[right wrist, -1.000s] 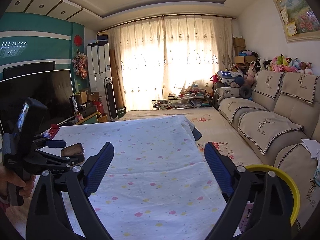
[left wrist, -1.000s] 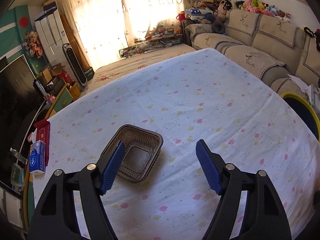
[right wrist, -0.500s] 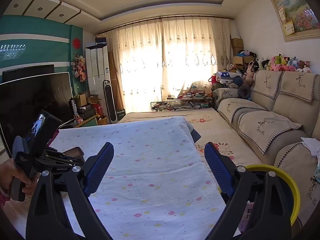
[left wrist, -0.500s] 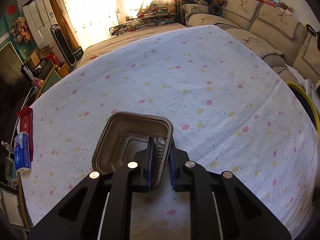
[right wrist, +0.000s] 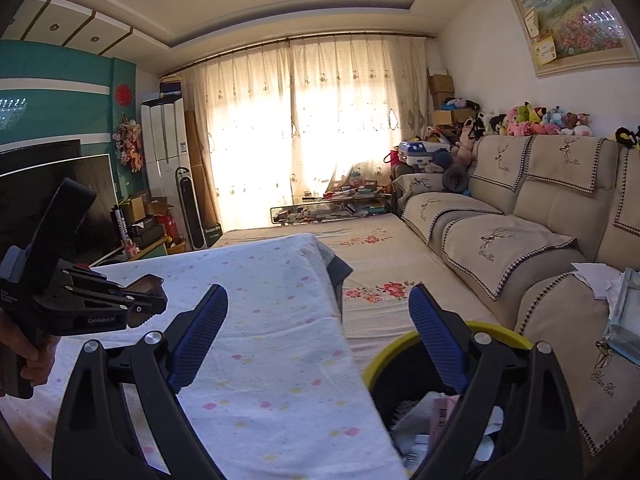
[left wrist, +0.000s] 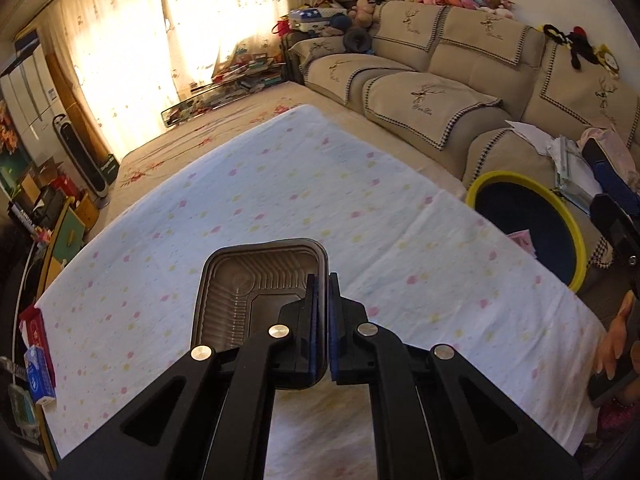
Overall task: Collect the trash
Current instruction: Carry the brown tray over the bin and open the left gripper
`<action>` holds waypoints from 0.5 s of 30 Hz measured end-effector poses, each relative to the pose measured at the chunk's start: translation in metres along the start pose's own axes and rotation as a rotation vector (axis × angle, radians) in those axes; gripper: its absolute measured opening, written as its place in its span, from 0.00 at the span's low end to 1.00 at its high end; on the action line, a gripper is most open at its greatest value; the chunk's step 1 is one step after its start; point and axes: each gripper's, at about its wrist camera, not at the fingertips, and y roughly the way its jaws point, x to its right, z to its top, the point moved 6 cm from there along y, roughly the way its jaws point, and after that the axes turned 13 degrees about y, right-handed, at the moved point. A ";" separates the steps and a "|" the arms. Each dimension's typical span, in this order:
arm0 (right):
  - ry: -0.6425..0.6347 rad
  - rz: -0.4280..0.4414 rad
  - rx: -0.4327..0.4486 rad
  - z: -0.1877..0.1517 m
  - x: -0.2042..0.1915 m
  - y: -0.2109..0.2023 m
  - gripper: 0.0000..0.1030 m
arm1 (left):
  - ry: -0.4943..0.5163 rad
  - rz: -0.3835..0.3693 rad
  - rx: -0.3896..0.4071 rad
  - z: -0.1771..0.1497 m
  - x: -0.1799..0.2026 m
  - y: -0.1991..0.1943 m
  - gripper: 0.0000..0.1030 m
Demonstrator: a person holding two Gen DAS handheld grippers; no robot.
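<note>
My left gripper [left wrist: 322, 320] is clamped on the right wall of the brown plastic food tray [left wrist: 256, 284], held above the spotted tablecloth [left wrist: 280, 184]; pinched by one thin edge, it could twist free short of the yellow-rimmed trash bin [left wrist: 560, 216] at right. My right gripper [right wrist: 316, 332] hangs spread, holding nothing.

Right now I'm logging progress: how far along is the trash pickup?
Done: some trash already lies in the yellow-rimmed bin. In hand: the left gripper is shut on the brown tray, lifted off the tablecloth. Left: dropping it in the bin; the right gripper is open.
</note>
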 end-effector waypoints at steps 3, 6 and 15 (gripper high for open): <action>0.030 -0.058 0.002 0.006 0.035 -0.010 0.85 | 0.042 -0.067 0.009 0.026 0.038 0.007 0.05; 0.057 -0.129 0.015 0.010 0.073 -0.022 0.85 | 0.099 -0.119 0.020 0.051 0.080 0.017 0.05; 0.142 -0.325 0.057 0.020 0.186 -0.053 0.85 | 0.183 -0.276 0.035 0.119 0.189 0.048 0.05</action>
